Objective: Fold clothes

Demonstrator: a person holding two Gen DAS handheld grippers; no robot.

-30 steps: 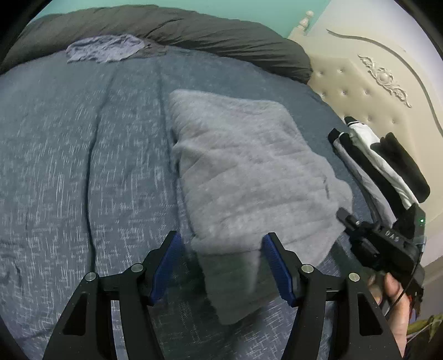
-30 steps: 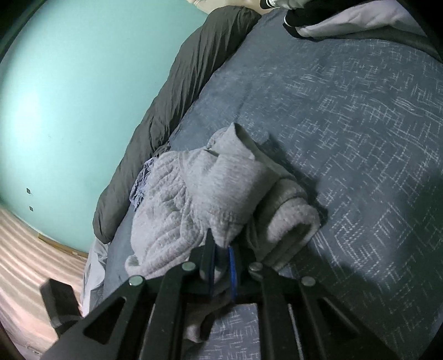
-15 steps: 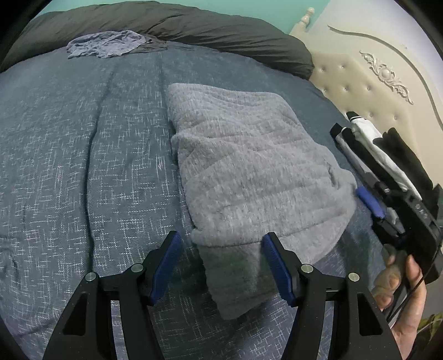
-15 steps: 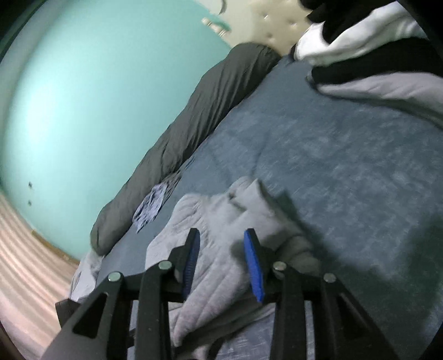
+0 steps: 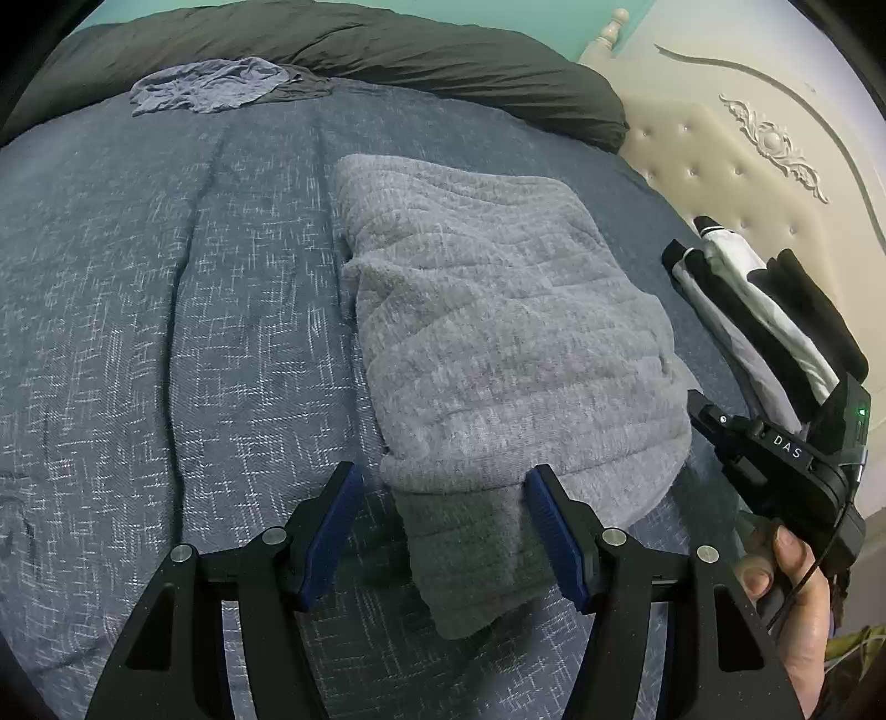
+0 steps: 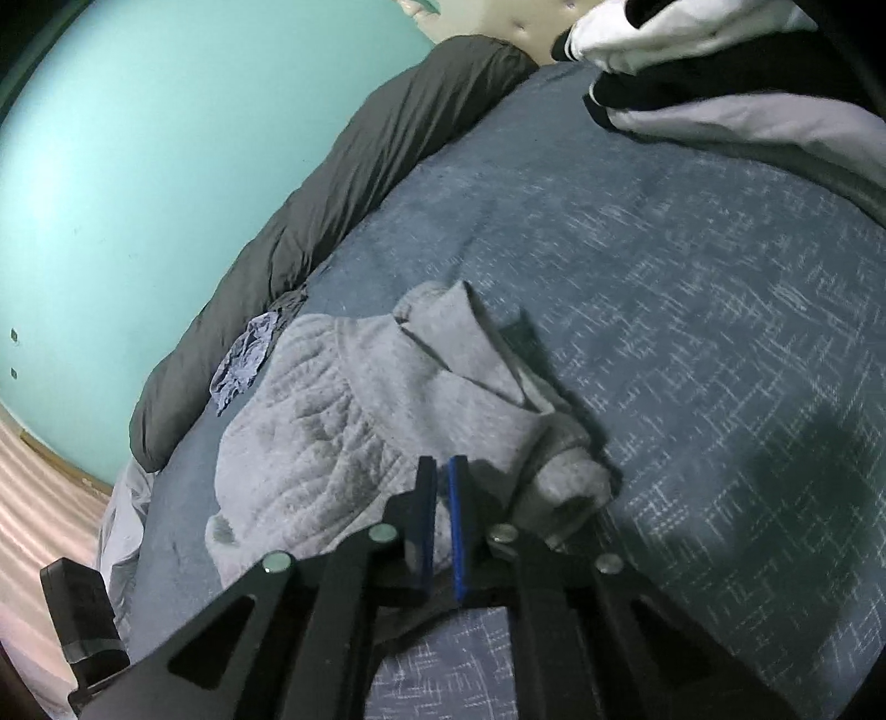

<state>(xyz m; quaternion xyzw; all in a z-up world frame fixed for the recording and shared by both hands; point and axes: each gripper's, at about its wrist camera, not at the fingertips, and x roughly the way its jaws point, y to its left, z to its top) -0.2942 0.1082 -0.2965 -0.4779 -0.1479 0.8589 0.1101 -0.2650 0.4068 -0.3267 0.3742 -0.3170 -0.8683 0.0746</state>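
A folded grey fleece garment (image 5: 498, 343) lies on the blue-grey patterned bedspread (image 5: 166, 332), its near end between the spread blue pads of the left gripper (image 5: 443, 526), which do not press on it. Beside it the right gripper (image 6: 440, 498), held in a hand (image 5: 797, 598), has its jaws pressed almost together over the garment's folded edge; no cloth shows between them. A stack of black-and-white clothes (image 5: 764, 321) sits near the cream headboard (image 5: 747, 166), a crumpled blue cloth (image 5: 210, 88) by the dark duvet roll (image 5: 387, 50).
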